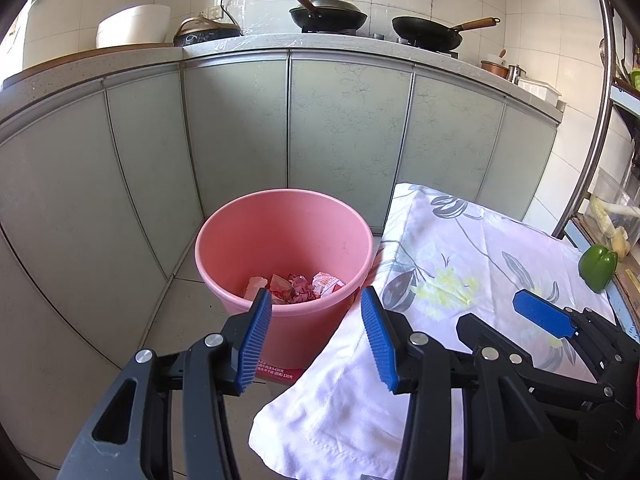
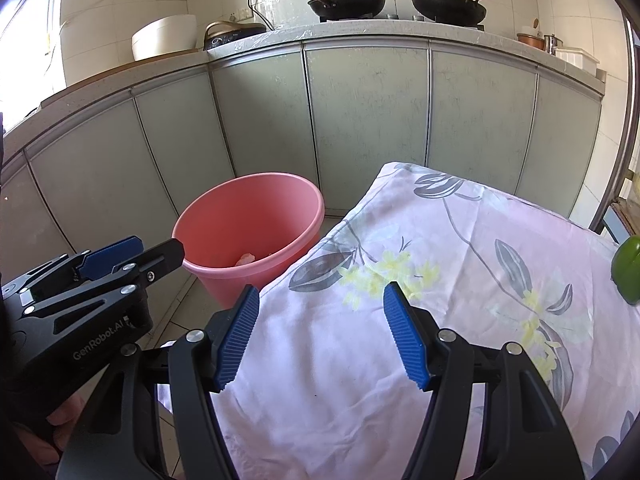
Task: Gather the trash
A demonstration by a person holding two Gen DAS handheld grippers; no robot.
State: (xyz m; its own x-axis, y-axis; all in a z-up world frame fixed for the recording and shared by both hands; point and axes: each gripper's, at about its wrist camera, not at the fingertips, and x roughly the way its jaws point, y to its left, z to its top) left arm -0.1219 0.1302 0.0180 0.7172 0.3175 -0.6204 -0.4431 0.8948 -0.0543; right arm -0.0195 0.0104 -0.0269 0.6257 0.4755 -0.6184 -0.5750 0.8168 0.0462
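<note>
A pink bucket (image 1: 280, 248) stands on the floor beside the table and holds crumpled red and white wrappers (image 1: 300, 286). It also shows in the right wrist view (image 2: 248, 232). My left gripper (image 1: 316, 332) is open and empty, just in front of the bucket's near rim. My right gripper (image 2: 320, 332) is open and empty above the floral tablecloth (image 2: 440, 300). The right gripper shows at the right of the left wrist view (image 1: 540, 320). The left gripper shows at the left of the right wrist view (image 2: 132, 256). No loose trash shows on the cloth.
A green bell pepper (image 1: 598, 266) lies at the table's far right edge. Grey-green cabinet doors (image 1: 344, 128) run behind the bucket. The counter above carries two black woks (image 1: 428, 32), a white rice cooker (image 1: 134, 26) and small pots. A metal rack (image 1: 600, 120) stands at the right.
</note>
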